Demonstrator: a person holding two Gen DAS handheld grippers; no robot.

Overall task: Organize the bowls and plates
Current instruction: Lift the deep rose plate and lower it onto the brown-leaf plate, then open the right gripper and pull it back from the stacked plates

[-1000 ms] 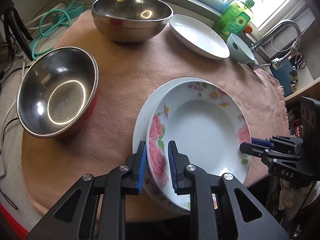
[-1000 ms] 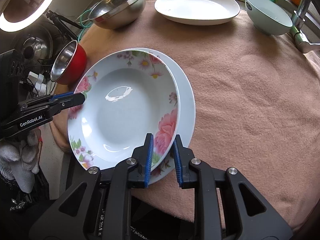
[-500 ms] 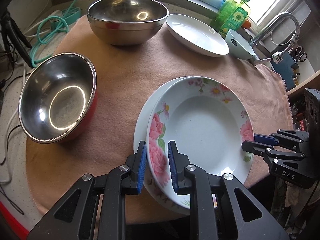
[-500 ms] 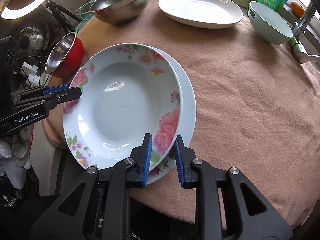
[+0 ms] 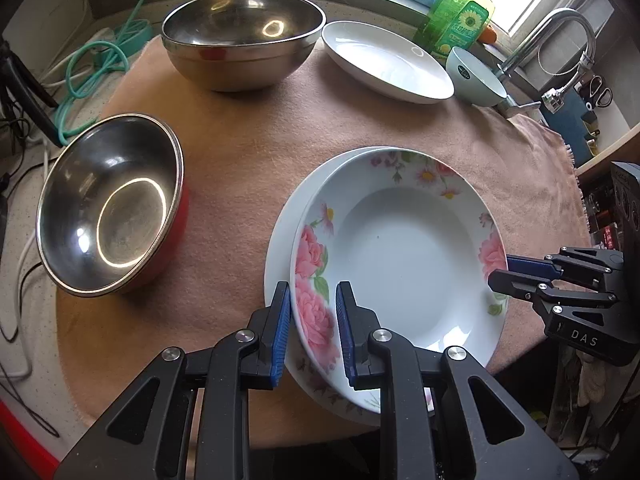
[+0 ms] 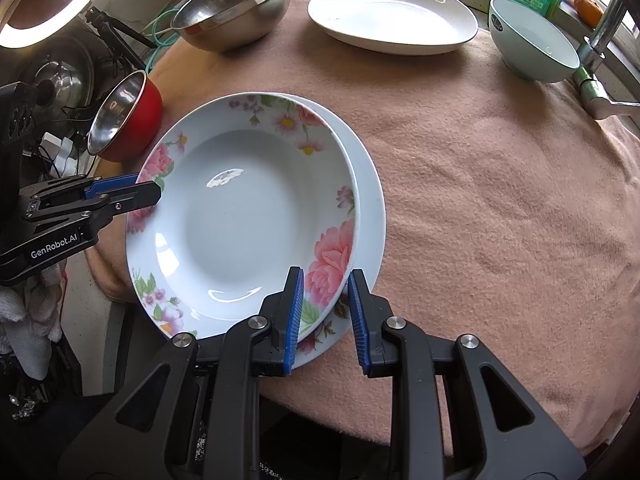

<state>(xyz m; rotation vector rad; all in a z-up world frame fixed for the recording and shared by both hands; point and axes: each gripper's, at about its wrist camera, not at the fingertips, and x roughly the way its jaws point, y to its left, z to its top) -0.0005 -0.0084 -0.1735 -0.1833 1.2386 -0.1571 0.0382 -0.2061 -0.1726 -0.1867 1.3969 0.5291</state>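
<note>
Floral plate (image 5: 400, 248) lying on a wider white plate (image 5: 280, 248), shifted a little to one side of it, near the front edge of the bench under a pink cloth (image 5: 248, 152). Left tool (image 5: 312, 320) clamped on the near rim of the floral plate, one pad on each face. Right tool (image 6: 326, 312) set across the opposite rim, inner pad on the flowers, outer pad just beside the edge; cannot tell whether pressing or loose.

Likely the stacking step, almost finished. To do it well: keep both tools level, centre the floral plate over the lower one before letting go, then part the pads fully and draw back straight, without dragging the rim.

Further out: red-sided steel bowl (image 5: 108, 208), large steel bowl (image 5: 240, 40), plain white plate (image 5: 384, 60) and pale green bowl (image 5: 476, 76), all well apart from the stack.
</note>
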